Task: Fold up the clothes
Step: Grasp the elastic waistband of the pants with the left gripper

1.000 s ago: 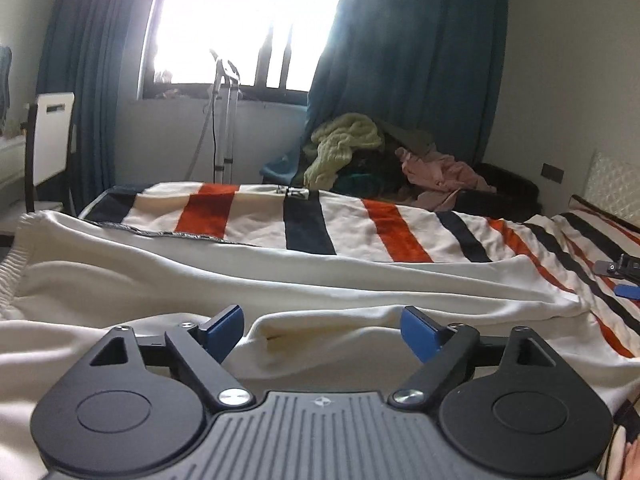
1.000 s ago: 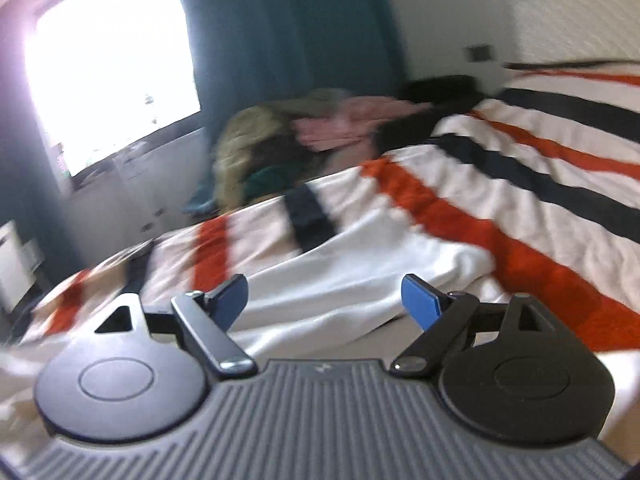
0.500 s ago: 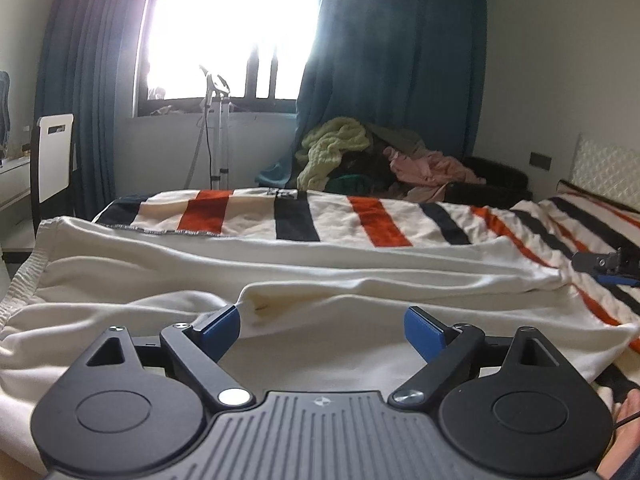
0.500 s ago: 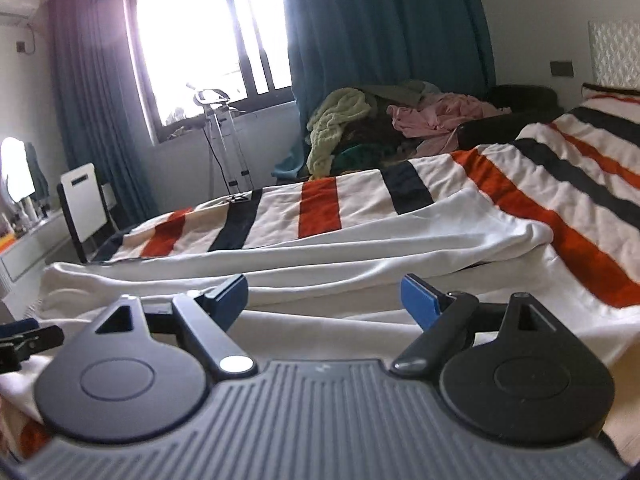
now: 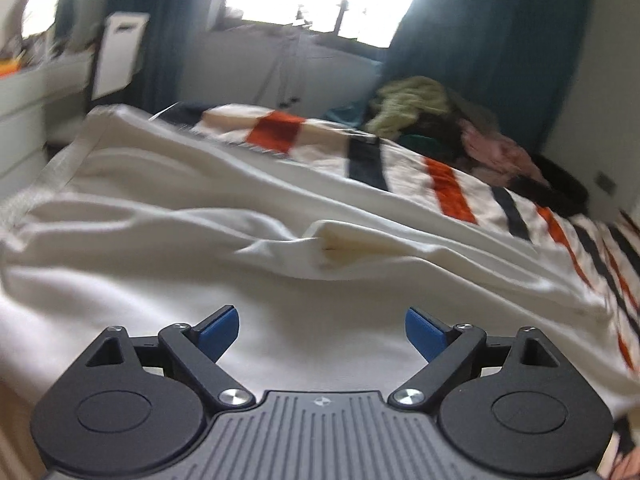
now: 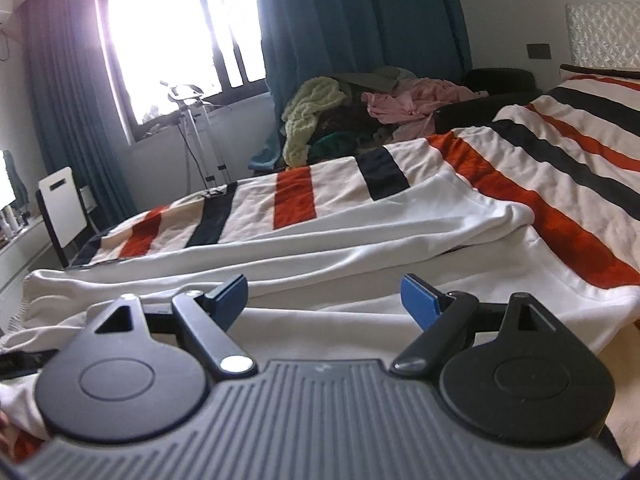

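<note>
Garment (cream), spread beneath parted jaws

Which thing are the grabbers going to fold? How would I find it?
Find the striped blanket covering the bed. Spread across its near end lies the cream garment, rumpled into long folds. It alone is plain, with no orange or black stripes, unlike the colourful clothes pile beyond the bed.

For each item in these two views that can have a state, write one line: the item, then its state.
left gripper: open, empty, over the cream garment
right gripper: open, empty
cream garment: spread on the bed, wrinkled, not neatly folded
striped blanket: laid flat over the bed
clothes pile: heaped, unfolded
curtains: drawn apart, window uncovered
</note>
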Demonstrator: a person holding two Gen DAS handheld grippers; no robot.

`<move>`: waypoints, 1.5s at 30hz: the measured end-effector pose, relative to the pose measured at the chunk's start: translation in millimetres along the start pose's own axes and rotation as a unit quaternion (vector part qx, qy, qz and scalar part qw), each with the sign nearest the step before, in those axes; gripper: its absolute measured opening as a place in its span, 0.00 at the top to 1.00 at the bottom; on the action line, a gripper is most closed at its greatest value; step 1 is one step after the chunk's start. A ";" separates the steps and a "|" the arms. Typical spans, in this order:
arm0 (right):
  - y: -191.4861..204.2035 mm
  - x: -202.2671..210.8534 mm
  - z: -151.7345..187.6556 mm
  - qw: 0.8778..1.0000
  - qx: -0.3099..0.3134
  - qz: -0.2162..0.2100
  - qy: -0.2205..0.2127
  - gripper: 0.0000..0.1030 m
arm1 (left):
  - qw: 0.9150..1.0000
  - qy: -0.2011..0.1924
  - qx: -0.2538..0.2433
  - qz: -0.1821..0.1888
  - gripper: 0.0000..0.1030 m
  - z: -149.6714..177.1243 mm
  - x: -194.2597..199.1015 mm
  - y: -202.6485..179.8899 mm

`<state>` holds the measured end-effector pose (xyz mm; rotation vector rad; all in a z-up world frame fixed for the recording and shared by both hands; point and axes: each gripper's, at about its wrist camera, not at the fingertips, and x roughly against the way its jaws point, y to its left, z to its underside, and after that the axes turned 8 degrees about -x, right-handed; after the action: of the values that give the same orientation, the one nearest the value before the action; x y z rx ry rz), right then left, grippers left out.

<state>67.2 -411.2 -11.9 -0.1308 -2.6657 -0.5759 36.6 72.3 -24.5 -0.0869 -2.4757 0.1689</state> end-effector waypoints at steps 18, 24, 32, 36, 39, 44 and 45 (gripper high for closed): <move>-32.0 -0.4 -3.9 0.996 -0.068 0.058 -0.001 0.18 | 0.928 -0.044 0.284 -0.235 0.06 -29.4 65.2 191.4; -34.7 -0.6 -5.3 0.995 -0.069 0.073 -0.004 0.18 | 0.890 -0.013 0.394 -0.230 0.06 -6.5 63.7 226.3; -44.2 -1.6 -6.3 0.992 -0.095 0.082 0.001 0.18 | 0.871 0.026 0.458 -0.173 0.01 20.3 57.9 241.1; -46.6 -4.0 -5.5 0.991 -0.102 0.088 0.009 0.18 | 0.869 -0.027 0.485 -0.095 0.01 30.5 65.1 243.9; -47.8 -6.3 -4.5 0.991 -0.106 0.086 0.016 0.18 | 0.871 -0.062 0.487 -0.026 0.02 33.1 68.6 241.8; -48.6 -4.5 -4.7 0.990 -0.115 0.078 0.014 0.18 | 0.868 -0.128 0.476 0.062 0.02 34.3 76.4 234.0; -48.8 -3.8 -5.1 0.990 -0.116 0.079 0.011 0.18 | 0.870 -0.123 0.473 0.062 0.02 33.9 75.7 231.9</move>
<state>64.0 -457.7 -27.5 -0.3953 -2.5293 -0.8279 -39.1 306.3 -38.3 0.2083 -2.3439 1.4909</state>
